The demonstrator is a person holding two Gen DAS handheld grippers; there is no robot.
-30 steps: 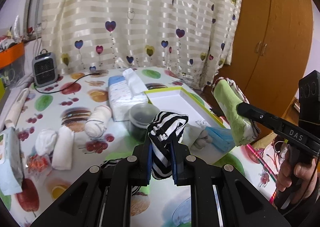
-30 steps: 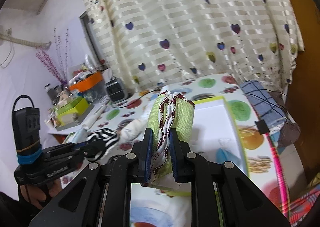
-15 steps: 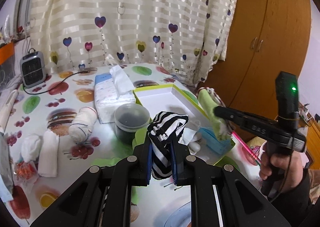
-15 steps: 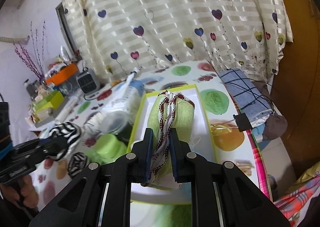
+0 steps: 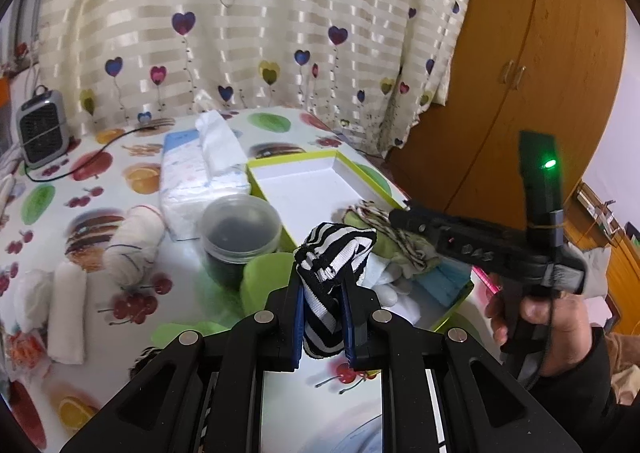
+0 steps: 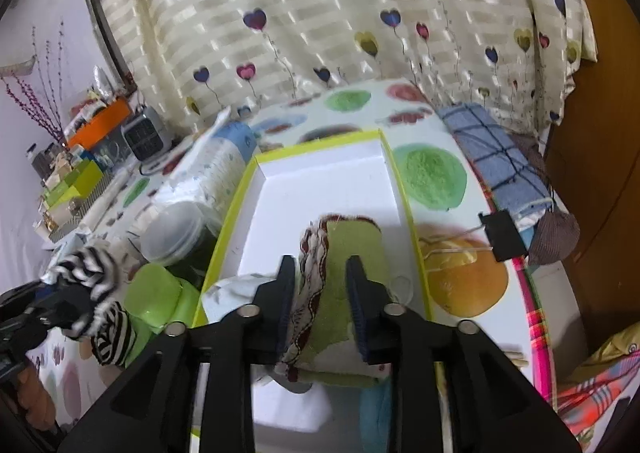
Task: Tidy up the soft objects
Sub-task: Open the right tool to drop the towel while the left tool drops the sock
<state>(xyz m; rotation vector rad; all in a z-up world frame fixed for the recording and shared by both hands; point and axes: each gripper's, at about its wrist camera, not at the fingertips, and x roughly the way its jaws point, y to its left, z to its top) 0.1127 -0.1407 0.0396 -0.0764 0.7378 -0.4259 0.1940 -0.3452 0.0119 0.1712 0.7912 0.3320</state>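
Observation:
My left gripper (image 5: pixel 323 295) is shut on a black-and-white striped sock (image 5: pixel 332 253), held above the table in front of the white box with a yellow-green rim (image 5: pixel 292 163). My right gripper (image 6: pixel 322 273) is open, its fingers either side of a green cloth with red-white trim (image 6: pixel 352 253) that lies in the box (image 6: pixel 320 189) on other soft items. In the left wrist view the right gripper (image 5: pixel 400 219) reaches into the box over the green cloth (image 5: pixel 384 237). A second striped sock (image 6: pixel 114 333) lies on the table.
A tissue pack (image 5: pixel 192 177), a lidded dark tub (image 5: pixel 240 229), a green cup (image 5: pixel 268 277), several rolled white cloths (image 5: pixel 136 241) and a small heater (image 5: pixel 40 129) are on the fruit-print table. A blue checked cloth (image 6: pixel 496 161) and binder clip (image 6: pixel 504 229) lie at the right edge.
My right gripper lowered the green cloth into the box and opened, letting it go. My left gripper still holds the striped sock.

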